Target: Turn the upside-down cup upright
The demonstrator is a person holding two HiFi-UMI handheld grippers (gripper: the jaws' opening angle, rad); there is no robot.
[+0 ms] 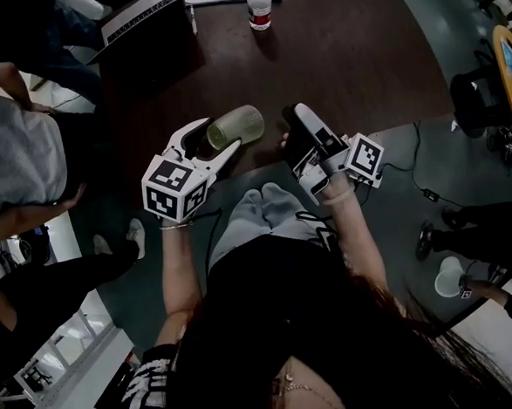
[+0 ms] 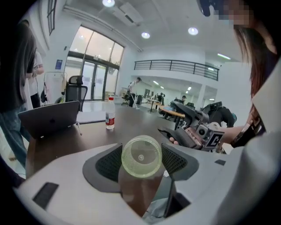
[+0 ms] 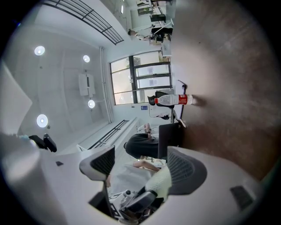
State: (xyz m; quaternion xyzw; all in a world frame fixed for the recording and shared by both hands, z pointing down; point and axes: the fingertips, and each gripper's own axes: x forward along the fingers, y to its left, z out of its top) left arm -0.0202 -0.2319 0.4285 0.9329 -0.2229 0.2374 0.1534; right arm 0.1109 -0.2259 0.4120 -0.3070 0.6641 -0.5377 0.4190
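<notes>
L claw [image 1: 219, 137] had cup [image 2: 141, 157] clamped btwn its jaws, cup's long axis running along them, base back twd claw, mouth fwd; R claw [image 3: 140, 163] wide, empty, just beside, so flip looked like L's job.

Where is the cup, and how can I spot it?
Find the big dark brown table. At its near edge, the left tongs grip the cup, which is tipped sideways between them. It is see-through yellow-green plastic with no label, unlike the bottle with a red label at the far side of the table.
</notes>
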